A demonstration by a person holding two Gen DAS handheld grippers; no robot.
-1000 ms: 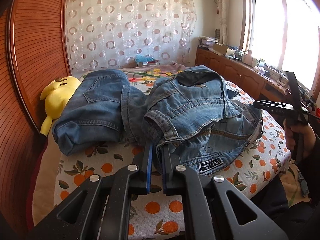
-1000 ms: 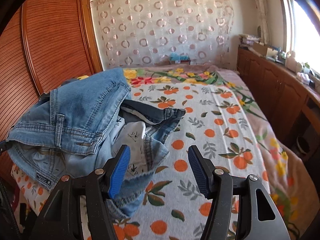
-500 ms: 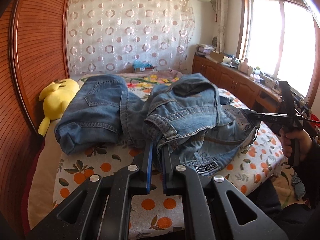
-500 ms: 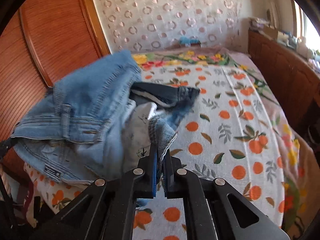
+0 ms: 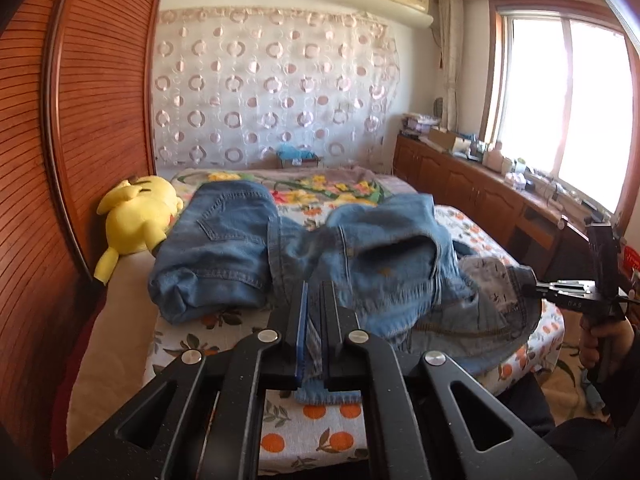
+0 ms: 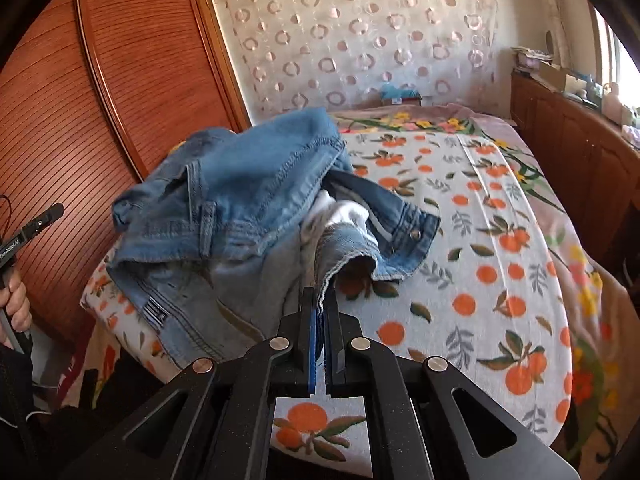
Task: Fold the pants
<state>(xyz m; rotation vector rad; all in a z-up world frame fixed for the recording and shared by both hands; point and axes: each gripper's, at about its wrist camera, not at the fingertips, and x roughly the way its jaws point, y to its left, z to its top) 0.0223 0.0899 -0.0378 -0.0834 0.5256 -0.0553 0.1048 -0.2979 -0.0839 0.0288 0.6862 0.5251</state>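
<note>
Jeans [image 5: 360, 264] crumpled, frame centre, on bed [image 6: 480, 240] | left hand-held gripper [image 5: 314, 320] clamps hem | right hand-held gripper [image 6: 320, 312] clamps waistband edge, likely to spread flat

Right gripper [image 6: 320, 304] clamped on a denim edge of the jeans [image 6: 248, 200], which sit bunched at the bed's [image 6: 500, 280] near left corner, white pocket lining showing. Left hand [image 6: 14, 300] at left edge, holding the other gripper's handle.

Jeans [image 5: 360, 264] lie on the bed [image 6: 500, 280] (near edge); plush toy [image 5: 136, 220] at their left.
</note>
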